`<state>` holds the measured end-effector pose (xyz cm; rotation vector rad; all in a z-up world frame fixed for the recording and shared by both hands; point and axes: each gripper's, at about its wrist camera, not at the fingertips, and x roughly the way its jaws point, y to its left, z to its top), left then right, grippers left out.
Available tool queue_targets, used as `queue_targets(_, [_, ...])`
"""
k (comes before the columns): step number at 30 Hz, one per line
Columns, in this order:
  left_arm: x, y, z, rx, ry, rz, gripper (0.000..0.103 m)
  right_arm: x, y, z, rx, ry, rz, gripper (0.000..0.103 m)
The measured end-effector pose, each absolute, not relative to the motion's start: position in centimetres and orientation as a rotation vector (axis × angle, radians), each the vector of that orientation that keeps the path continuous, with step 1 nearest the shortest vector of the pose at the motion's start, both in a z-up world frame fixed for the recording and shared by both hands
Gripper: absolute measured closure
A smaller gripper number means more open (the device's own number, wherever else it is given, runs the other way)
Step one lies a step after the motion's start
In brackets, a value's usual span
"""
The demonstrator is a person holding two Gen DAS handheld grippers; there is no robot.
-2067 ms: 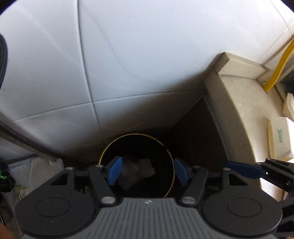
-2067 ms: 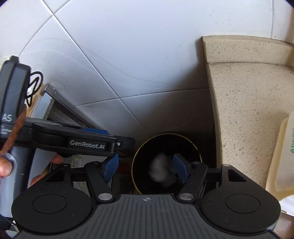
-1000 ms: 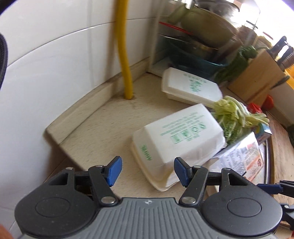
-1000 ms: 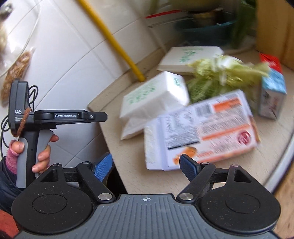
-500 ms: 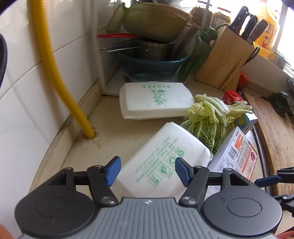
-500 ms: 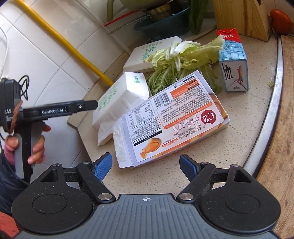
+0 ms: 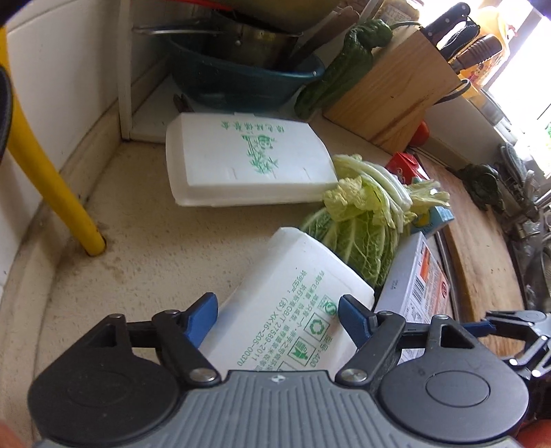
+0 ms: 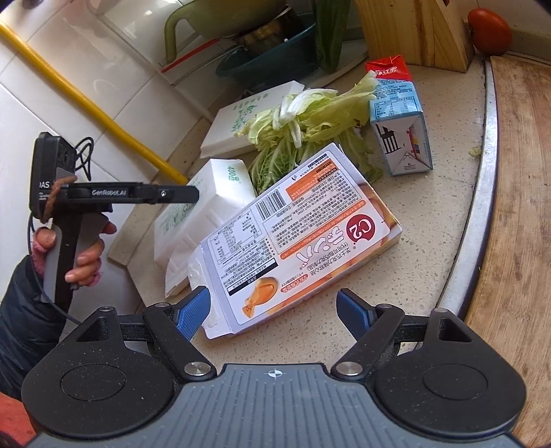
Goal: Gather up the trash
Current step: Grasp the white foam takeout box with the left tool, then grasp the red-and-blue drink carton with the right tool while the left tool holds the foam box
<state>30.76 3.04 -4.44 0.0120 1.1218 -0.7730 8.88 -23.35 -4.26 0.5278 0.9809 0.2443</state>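
Observation:
On the speckled counter (image 7: 144, 248) lie two white foam takeout boxes. The near foam box (image 7: 286, 310) with green print sits between the open jaws of my left gripper (image 7: 279, 320); it also shows in the right wrist view (image 8: 203, 210). The far foam box (image 7: 248, 162) lies flat behind it. A flat orange and white food carton (image 8: 296, 234) lies between the open jaws of my right gripper (image 8: 273, 310), its near end by the left fingertip (image 8: 193, 310). A small blue and red drink carton (image 8: 399, 117) stands further back.
A cabbage (image 8: 310, 117) lies between the boxes. A yellow pipe (image 7: 44, 172) runs up the tiled wall. A teal basin (image 7: 237, 79) with pots, a wooden knife block (image 7: 396, 89), a tomato (image 8: 489, 31) and a wooden board (image 8: 516, 206) stand around.
Both grippers swung up from the dark bin by the floor to the counter. They have since closed in on the near foam box and the orange carton.

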Motion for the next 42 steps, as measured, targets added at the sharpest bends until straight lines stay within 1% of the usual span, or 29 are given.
queue_targets(6, [27.1,3.6,-4.5,-0.039,1.200,-0.830,0.029,9.3,-23.2,-4.2,0.531,0.985,0.237,0.018])
queue_targets(9, [25.1,3.9,-4.1,-0.067,1.185,-0.863,0.029,9.4,-23.4,-4.4,0.522,0.988,0.217,0.015])
queue_targets(11, [25.1,4.6,-4.5,-0.099,1.184,-0.840,0.028,9.3,-23.8,-4.3,0.506,0.986,0.196,0.014])
queue_targets(14, [26.6,6.4,-6.7,-0.237,1.247,-0.756,0.028,9.2,-24.4,-3.9,0.505,0.971,0.181,0.015])
queue_targets(17, [27.0,7.1,-8.0,-0.331,1.255,-0.781,0.028,9.1,-24.5,-2.9,0.458,0.944,0.164,0.015])
queue_targets(24, [27.2,5.8,-8.8,-0.389,1.281,-0.895,0.028,9.2,-22.8,-1.5,0.405,0.910,0.227,0.015])
queue_targets(29, [26.5,6.1,-8.3,-0.552,1.271,-0.994,0.028,9.4,-21.5,-1.3,0.362,0.917,0.266,0.015])
queue_targets(31, [26.1,5.0,-7.4,-0.529,1.243,-1.010,0.028,9.6,-21.4,-1.8,0.366,0.930,0.258,0.015])
queue_targets(35, [25.2,2.3,-6.6,-0.369,1.227,-1.009,0.028,9.9,-21.5,-2.3,0.356,0.942,0.244,0.015])
queue_targets(40, [24.7,0.3,-6.2,-0.341,1.211,-1.011,0.028,9.9,-21.6,-2.5,0.337,0.938,0.224,0.016])
queue_targets(42, [24.7,0.0,-6.0,-0.308,1.203,-0.968,0.038,9.8,-21.7,-2.5,0.324,0.931,0.211,0.016])
